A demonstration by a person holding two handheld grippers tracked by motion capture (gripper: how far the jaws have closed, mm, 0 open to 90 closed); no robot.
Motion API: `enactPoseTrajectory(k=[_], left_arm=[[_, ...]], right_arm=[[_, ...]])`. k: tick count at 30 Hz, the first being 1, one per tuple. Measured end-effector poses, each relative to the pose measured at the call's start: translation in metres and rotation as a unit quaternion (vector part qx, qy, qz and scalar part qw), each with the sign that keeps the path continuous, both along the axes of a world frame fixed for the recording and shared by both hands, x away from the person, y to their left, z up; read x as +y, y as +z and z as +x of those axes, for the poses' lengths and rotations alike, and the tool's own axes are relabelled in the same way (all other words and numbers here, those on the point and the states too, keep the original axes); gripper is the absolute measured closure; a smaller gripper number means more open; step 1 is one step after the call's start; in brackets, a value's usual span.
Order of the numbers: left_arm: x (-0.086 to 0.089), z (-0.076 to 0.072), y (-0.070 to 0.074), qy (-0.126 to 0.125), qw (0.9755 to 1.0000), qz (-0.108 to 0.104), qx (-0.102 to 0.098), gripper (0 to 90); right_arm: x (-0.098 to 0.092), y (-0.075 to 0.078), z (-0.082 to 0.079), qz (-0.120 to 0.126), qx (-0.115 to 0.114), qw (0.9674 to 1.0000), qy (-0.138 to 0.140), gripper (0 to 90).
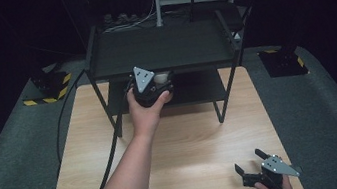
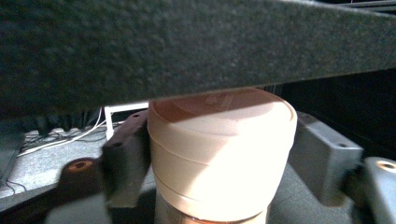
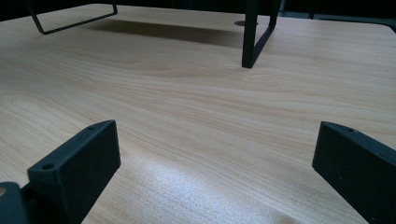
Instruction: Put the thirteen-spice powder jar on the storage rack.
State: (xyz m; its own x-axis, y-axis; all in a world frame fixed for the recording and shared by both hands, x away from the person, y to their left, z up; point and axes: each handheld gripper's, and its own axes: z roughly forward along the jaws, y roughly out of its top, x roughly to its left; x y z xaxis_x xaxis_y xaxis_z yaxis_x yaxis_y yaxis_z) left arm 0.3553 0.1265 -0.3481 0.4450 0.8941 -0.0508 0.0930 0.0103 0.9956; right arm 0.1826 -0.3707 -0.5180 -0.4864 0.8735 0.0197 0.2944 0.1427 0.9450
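- Wooden tabletop (image 1: 189,147): light, bare across its middle, dark mat beyond its edges.
- Black two-tier rack (image 1: 160,50) standing at the tabletop's far edge, centred; feet on the wood, lower shelf (image 1: 196,88) shadowed beneath the upper one.
- Left gripper (image 1: 160,83) reaching over the near edge of that lower shelf, held by a hand (image 1: 145,113) on an arm stretched forward from the near edge.
- Right gripper (image 1: 248,161) parked at the near right corner of the tabletop, well apart from the rack; jaws wide, nothing between them but bare wood in the right gripper view.
- Pale, round lidded jar (image 2: 219,158) upright between the left jaws, on or just above the lower shelf and close under the upper shelf; long axis vertical, crossing the jaws' line.
- Left fingers (image 2: 128,158): partly open; one pad at or just off the jar's wall, the other standing clear with a visible gap, so no firm squeeze. Reads as a release on the shelf.
- Next move likely turns on a straight pull back toward the near edge, level, with little headroom overhead.
- Left hand plainly the nearer to the jar.
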Motion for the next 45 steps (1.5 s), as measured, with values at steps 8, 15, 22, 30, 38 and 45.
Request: enactPoseTrajectory(k=[8,15,22,30,38,45], left_arm=[[0.007,0.001,0.002,-0.018,0.9995,-0.015,0.020,0.3],[0.016,-0.011,0.001,-0.025,0.9995,-0.012,0.014,0.3],[0.028,-0.033,0.000,-0.033,0.9994,-0.010,-0.011,0.3],[0.047,-0.061,-0.004,-0.039,0.9986,-0.005,-0.035,0.4],[0.076,-0.093,-0.022,-0.040,0.9976,-0.004,-0.057,0.3],[0.091,-0.117,-0.044,-0.031,0.9974,0.006,-0.064,0.3]], right_arm=[[0.000,0.000,0.000,0.000,0.000,1.0000,-0.001,0.3],[0.000,0.000,0.000,0.001,-0.001,1.0000,-0.002,0.3],[0.001,0.000,0.000,-0.001,0.000,1.0000,-0.002,0.3],[0.001,0.000,0.000,-0.003,-0.001,1.0000,-0.001,0.3],[0.001,0.000,0.000,-0.004,-0.001,1.0000,0.000,0.3],[0.002,0.001,0.000,-0.005,0.000,1.0000,0.000,0.3]])
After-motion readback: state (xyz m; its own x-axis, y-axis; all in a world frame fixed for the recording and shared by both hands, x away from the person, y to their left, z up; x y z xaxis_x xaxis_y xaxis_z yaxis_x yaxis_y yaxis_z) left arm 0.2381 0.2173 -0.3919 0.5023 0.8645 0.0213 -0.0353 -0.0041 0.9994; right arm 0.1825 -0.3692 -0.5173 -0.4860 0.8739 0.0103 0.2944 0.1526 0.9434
